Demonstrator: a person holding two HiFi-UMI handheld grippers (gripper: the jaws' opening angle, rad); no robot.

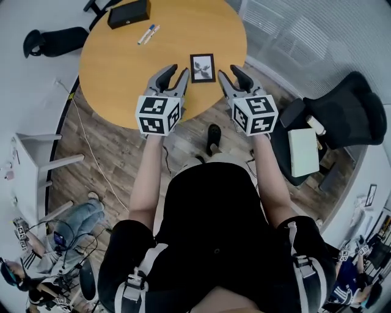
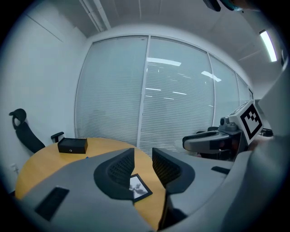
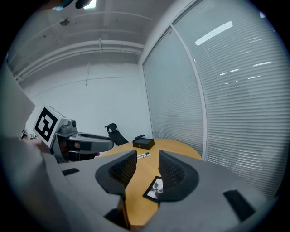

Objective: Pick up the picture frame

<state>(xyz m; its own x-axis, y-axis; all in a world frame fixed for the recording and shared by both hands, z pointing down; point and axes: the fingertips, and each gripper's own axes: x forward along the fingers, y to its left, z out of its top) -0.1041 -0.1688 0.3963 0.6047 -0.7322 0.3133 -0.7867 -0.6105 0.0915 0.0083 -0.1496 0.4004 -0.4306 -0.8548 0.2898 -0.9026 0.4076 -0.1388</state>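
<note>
A small black picture frame with a pale print lies flat near the front edge of the round wooden table. In the head view my left gripper hovers just left of it and my right gripper just right of it, both over the table's edge. Each stands open with nothing between its jaws. The left gripper view shows the frame low between that gripper's fingers, some way ahead. From the right gripper view the frame lies partly behind the right-hand finger.
A black box and two markers lie at the table's far side. A black office chair with a white box on it stands at the right. Another chair is at the far left. White blinds line the wall.
</note>
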